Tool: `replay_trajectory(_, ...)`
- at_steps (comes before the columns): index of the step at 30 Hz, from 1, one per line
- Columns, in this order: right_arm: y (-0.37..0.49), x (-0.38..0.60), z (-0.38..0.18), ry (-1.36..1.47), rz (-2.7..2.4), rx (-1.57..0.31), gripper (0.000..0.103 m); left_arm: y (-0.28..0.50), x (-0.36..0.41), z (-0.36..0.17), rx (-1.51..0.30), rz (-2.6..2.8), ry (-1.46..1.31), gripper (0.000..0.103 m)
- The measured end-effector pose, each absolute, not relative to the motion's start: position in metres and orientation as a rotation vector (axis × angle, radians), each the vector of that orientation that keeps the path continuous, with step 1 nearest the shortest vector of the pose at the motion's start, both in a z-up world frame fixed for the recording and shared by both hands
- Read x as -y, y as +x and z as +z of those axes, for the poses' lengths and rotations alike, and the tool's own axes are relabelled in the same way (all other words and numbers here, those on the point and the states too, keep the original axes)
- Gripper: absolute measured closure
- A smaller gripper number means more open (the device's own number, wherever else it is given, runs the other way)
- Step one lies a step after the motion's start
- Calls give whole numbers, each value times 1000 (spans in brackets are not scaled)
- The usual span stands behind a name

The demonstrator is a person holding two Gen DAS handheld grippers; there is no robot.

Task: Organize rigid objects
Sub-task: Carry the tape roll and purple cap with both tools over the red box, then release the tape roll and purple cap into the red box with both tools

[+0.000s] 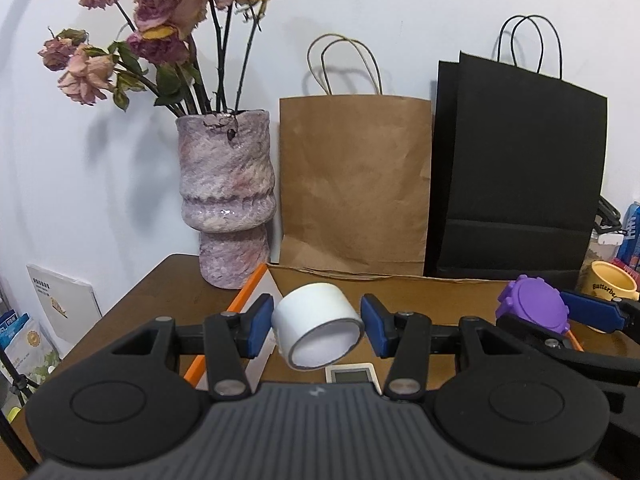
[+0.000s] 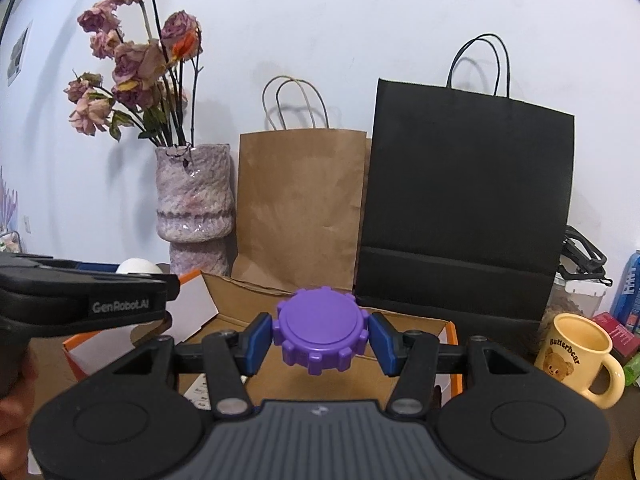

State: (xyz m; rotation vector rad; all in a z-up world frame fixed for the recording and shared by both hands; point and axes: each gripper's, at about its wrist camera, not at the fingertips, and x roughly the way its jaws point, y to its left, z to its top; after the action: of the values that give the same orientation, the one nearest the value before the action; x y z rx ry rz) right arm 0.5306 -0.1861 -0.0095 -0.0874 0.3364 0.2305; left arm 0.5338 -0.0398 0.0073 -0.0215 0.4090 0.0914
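Note:
My left gripper (image 1: 316, 326) is shut on a white tape roll (image 1: 316, 324), held tilted above the brown table with its hollow facing me. My right gripper (image 2: 320, 334) is shut on a purple gear-shaped lid (image 2: 320, 328), held over an open cardboard box (image 2: 412, 328). In the left wrist view the purple lid (image 1: 532, 306) and the right gripper's blue finger (image 1: 592, 308) show at the right. The left gripper's black body (image 2: 88, 300) enters the right wrist view from the left, with the tape roll (image 2: 138, 267) peeking behind it.
A purple vase (image 1: 228, 196) with dried roses, a brown paper bag (image 1: 356, 184) and a black paper bag (image 1: 516, 172) stand against the white wall. A yellow bear mug (image 2: 576, 354) sits at right. An orange-edged white box lid (image 2: 192, 312) and a small white display device (image 1: 352, 374) lie below.

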Motion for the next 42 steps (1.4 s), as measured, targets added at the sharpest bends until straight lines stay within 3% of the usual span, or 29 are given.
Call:
replay_trajectory(19, 557, 191, -31, -94, 188, -422, 51, 566, 38, -10, -472, 81, -1, 53)
replay_trajectory(20, 558, 191, -32, -94, 187, -425, 50, 566, 39, -10, -474, 83, 0, 50)
replay_trajectory(22, 558, 192, -32, -94, 183, -435, 50, 566, 38, -10, -476, 78, -8, 33)
replay_trajectory(23, 558, 192, -33, -96, 180, -438, 48, 566, 38, -10, -472, 77, -11, 29)
replay_trajectory(25, 560, 193, -34, -97, 164, -444, 26, 566, 37, -9, -465, 90, -10, 8)
replay_trajectory(26, 560, 193, -35, -97, 155, -444, 6, 565, 37, -9, -460, 99, -10, 1)
replay_trajectory(27, 560, 193, -35, -98, 146, -440, 0, 564, 36, -8, -452, 103, -12, 0)
replay_trajectory(42, 561, 194, -34, -100, 138, -445, 0, 561, 37, -5, -450, 114, -5, 0)
